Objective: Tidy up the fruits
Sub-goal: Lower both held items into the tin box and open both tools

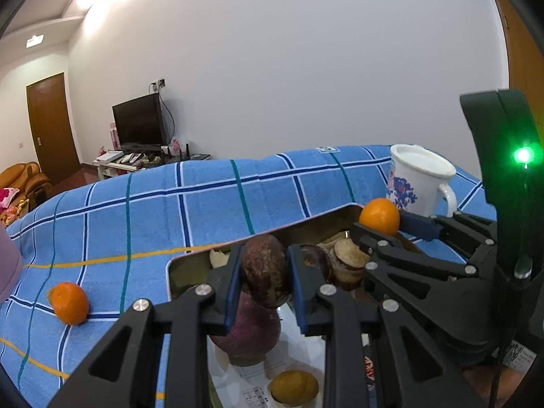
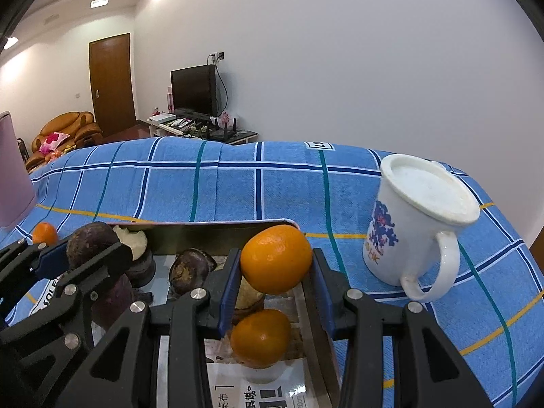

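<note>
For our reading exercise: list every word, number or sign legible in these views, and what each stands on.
"HK": orange letters on the mug.
"SOLE": strip beside the tray, cut off.
"布": paper in the tray; other print partly hidden.
Cloth tag: too blurred.
Ceiling sign: unreadable.

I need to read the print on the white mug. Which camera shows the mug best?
The right wrist view: the white mug sits close and whole, tilted on the blue cloth, with its blue print, rim and handle all visible. The left wrist view shows the mug smaller at the far right, its lower part hidden behind the orange in the right tool.
</note>
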### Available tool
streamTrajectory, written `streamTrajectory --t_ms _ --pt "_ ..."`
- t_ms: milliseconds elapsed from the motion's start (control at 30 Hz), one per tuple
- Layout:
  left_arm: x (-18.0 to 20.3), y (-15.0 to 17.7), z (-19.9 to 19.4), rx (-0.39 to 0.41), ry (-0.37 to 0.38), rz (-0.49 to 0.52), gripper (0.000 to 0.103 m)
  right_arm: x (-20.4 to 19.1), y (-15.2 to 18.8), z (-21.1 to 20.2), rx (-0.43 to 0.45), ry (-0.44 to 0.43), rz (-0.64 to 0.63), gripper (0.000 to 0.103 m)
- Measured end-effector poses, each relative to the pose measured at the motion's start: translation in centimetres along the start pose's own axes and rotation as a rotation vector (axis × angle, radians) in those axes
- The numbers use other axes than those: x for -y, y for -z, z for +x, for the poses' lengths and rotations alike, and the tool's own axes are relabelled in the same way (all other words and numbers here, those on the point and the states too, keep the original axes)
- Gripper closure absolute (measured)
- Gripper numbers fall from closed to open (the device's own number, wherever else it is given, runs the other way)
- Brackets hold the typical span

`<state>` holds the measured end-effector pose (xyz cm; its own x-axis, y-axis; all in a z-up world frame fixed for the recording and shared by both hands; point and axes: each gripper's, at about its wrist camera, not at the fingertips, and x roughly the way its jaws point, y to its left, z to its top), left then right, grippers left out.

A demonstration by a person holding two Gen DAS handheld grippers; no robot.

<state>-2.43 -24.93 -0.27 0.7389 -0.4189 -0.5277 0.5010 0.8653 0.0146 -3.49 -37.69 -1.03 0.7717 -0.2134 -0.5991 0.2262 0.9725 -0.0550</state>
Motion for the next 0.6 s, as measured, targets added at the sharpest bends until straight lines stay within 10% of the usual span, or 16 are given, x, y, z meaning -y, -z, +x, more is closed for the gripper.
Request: streamTrajectory --t_ms 600 --pt "0.1 0.0 1.4 -0.061 -0.027 -0.002 0.076 -0.5 0.2 0.8 -0.039 -0.022 -0.035 0.061"
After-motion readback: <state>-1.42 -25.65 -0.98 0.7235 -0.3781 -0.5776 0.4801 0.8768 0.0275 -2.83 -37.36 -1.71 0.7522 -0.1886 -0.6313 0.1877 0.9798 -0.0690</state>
